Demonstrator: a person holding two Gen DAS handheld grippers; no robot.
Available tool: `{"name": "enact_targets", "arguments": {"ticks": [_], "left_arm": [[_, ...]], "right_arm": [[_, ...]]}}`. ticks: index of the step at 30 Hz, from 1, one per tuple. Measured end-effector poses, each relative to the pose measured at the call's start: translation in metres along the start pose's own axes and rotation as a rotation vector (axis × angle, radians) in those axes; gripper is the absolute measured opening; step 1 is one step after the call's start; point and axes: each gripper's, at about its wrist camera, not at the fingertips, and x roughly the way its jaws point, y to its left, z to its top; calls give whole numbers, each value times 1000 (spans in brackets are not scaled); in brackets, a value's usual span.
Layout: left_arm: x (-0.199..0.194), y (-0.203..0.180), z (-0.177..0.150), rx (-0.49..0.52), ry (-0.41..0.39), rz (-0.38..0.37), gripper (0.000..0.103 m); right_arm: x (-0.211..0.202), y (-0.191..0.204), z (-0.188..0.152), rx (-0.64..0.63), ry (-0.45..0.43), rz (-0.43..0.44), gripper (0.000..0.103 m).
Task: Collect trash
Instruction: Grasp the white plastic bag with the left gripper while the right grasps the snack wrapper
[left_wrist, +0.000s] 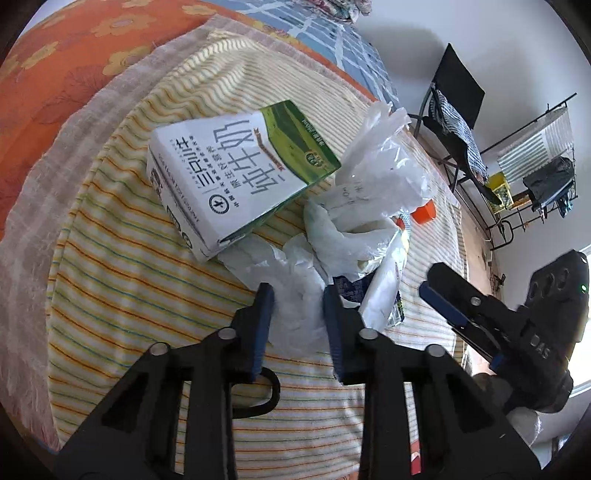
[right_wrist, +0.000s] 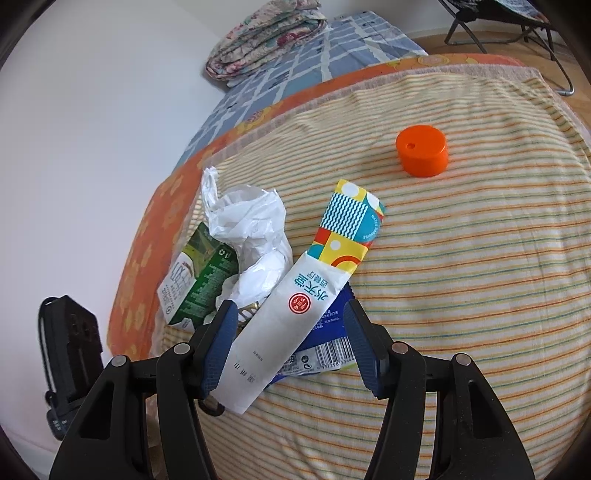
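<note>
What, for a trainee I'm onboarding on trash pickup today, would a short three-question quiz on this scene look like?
1. True or false: the orange cap lies apart from the other trash on the striped cloth.
2. What lies between the fingers of the right gripper? A) a glass bottle B) the long white wrapper C) the orange cap
3. What colour is the barcoded packet lying under that wrapper?

Key: 1 true; 2 B; 3 blue.
</note>
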Motion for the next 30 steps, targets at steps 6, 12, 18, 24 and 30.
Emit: {"name": "enact_targets", "arguments": {"ticks": [6,12,18,24,30], "left_arm": [[-16,3,-7,18,4,-14,5],[-28,9,-23,50,25,24,5],[-21,9,-41,96,75,134,62],[-21,16,-55,129,76,149,46],[-24,19,-62,160,47,147,14]], "right_arm": [[11,2,1,-14,12,-18,59],[12,5,-1,-21,16,-19,59],[14,4,-1,-11,17,-36,59],[17,4,-1,-9,19,-42,59],[24,9,-1,-17,19,-54,59]]}}
